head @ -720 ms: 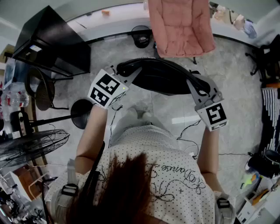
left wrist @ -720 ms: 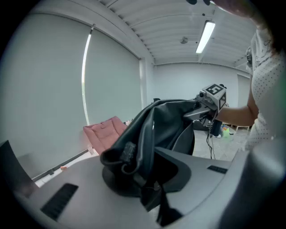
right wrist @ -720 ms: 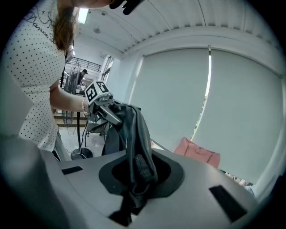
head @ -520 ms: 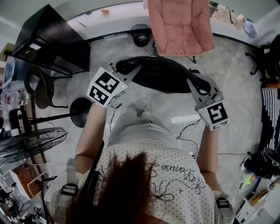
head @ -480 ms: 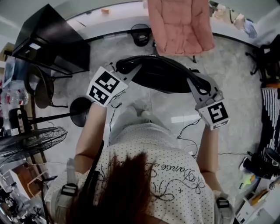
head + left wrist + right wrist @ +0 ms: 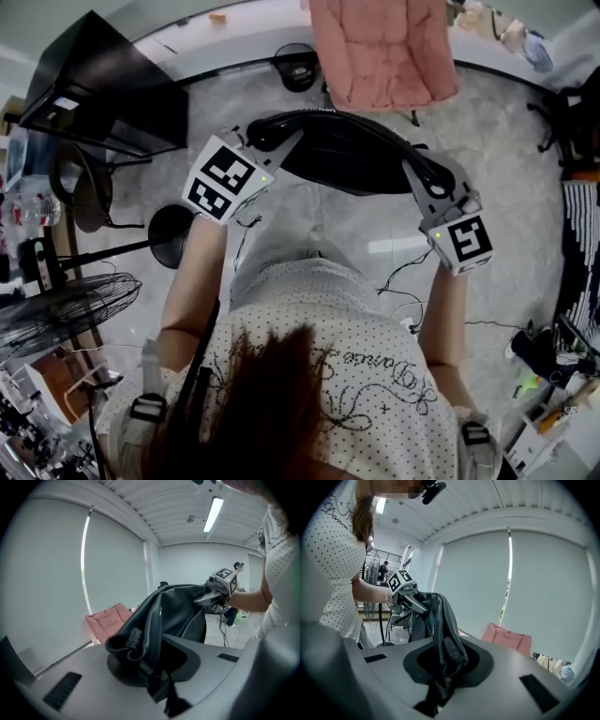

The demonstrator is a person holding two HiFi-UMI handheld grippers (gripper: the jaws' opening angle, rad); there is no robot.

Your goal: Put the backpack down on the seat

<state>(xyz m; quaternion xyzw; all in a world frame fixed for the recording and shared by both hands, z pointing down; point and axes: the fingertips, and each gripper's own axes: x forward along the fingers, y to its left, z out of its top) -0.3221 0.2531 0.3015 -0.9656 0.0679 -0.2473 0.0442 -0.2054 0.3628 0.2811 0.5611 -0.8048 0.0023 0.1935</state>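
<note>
The backpack [image 6: 347,155] has moved a little toward the pink chair [image 6: 384,52]. In the head view its far edge now comes up to the near edge of the chair, where before a thin strip of floor [image 6: 356,225] was seen between them. The left gripper [image 6: 274,141] and the right gripper [image 6: 420,173], each closed on one end of the backpack, have gone the same small way toward the chair. The chair itself sits slightly higher in the head view than before, so the camera has also shifted.
</note>
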